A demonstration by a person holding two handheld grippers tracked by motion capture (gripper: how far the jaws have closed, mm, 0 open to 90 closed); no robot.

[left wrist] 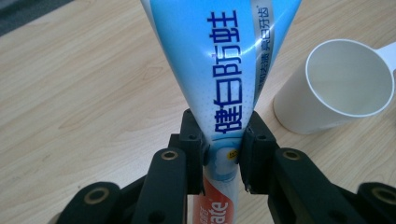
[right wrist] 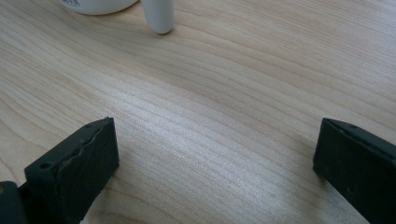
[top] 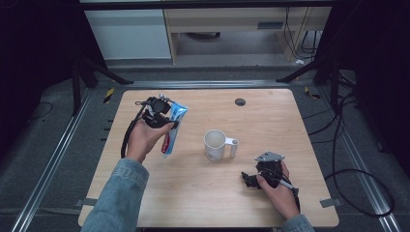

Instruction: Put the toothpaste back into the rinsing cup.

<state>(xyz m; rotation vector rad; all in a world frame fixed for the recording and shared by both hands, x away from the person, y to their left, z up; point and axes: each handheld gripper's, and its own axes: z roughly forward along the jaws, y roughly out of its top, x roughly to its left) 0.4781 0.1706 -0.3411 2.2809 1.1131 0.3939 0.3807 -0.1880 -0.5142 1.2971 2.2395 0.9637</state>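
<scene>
Nearest the person, at the table's front right, the right gripper rests low over the wood in the right hand. Its jaws stand wide apart with bare tabletop between them, as the right gripper view confirms; nothing is held.

Middle of the table: one white mug, upright, mouth open and empty, handle turned to the right toward the right gripper. It stands apart from both grippers. In the right gripper view its base and handle foot show at the top edge.

Left, farther back: the left hand, in a denim sleeve, holds the left gripper raised above the table. Its jaws are closed on a toothpaste tube, blue and white with a red band. In the left gripper view the pads pinch the tube near its narrow end, the wide flat end reaching away, with the mug just beside it on the right.

Far edge: a dark round grommet set in the tabletop.
</scene>
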